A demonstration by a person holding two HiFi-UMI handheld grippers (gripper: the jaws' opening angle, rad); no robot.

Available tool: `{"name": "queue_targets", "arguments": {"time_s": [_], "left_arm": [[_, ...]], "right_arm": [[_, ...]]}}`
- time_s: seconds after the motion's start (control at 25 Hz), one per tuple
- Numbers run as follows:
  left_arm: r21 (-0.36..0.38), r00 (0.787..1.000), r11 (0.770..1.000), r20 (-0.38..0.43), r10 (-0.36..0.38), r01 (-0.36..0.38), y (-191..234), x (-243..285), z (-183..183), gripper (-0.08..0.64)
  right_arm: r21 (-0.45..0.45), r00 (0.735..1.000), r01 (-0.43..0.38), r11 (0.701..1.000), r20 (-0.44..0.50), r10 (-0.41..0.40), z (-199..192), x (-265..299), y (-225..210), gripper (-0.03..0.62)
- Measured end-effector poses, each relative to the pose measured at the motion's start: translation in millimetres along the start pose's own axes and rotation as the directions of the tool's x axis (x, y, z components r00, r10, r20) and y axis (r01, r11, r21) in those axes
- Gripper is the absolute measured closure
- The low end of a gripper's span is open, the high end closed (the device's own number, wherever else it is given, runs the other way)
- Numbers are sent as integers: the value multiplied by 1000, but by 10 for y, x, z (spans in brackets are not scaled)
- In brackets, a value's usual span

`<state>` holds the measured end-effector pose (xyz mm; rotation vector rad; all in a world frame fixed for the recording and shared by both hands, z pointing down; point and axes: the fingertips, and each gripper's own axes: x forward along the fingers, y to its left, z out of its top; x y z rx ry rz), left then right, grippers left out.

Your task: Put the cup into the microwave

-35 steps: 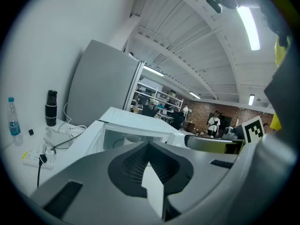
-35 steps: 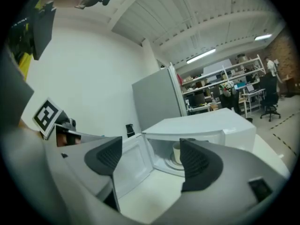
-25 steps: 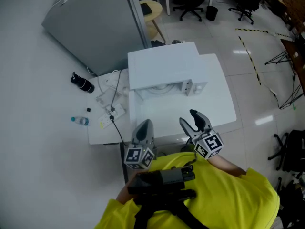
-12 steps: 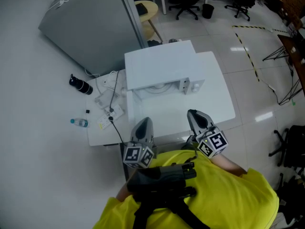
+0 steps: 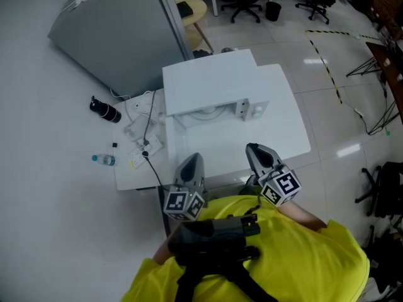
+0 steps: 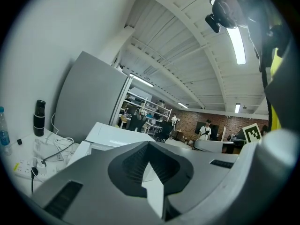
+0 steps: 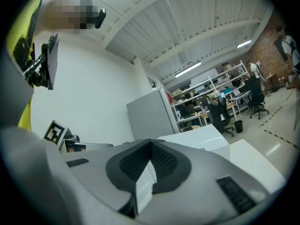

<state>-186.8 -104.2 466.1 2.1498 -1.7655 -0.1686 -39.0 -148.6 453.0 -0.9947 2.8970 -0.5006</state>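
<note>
A white microwave (image 5: 211,80) stands at the back of the white table (image 5: 286,128); its round turntable (image 5: 204,114) shows at the front. A small white thing beside the turntable may be the cup (image 5: 243,111); I cannot tell for sure. Both grippers hover over the table's near edge, well short of the microwave. My left gripper (image 5: 191,163) is shut with nothing between its jaws, and my right gripper (image 5: 256,152) is shut and empty too. In the left gripper view (image 6: 150,161) and the right gripper view (image 7: 151,156) the jaws meet, and the microwave (image 7: 197,135) lies ahead.
On the floor left of the table lie a black bottle (image 5: 104,111), a small water bottle (image 5: 102,160) and a power strip with cables (image 5: 146,145). A grey panel (image 5: 119,30) leans behind. A yellow stool (image 5: 189,10) and office chairs stand farther back.
My right gripper's jaws stood open a second ago and have closed on nothing. Both hands have stayed in place, and my left gripper is unchanged.
</note>
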Motion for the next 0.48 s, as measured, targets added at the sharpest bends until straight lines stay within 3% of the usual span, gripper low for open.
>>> {"name": "queue_targets", "arguments": {"time_s": [0.48], "left_arm": [[-7,1000,1000,-21,10,-10,-21,-35,-69,549]], "right_arm": [[20,1000,-13,1000,-27,14,-122,-44,69,588]]}}
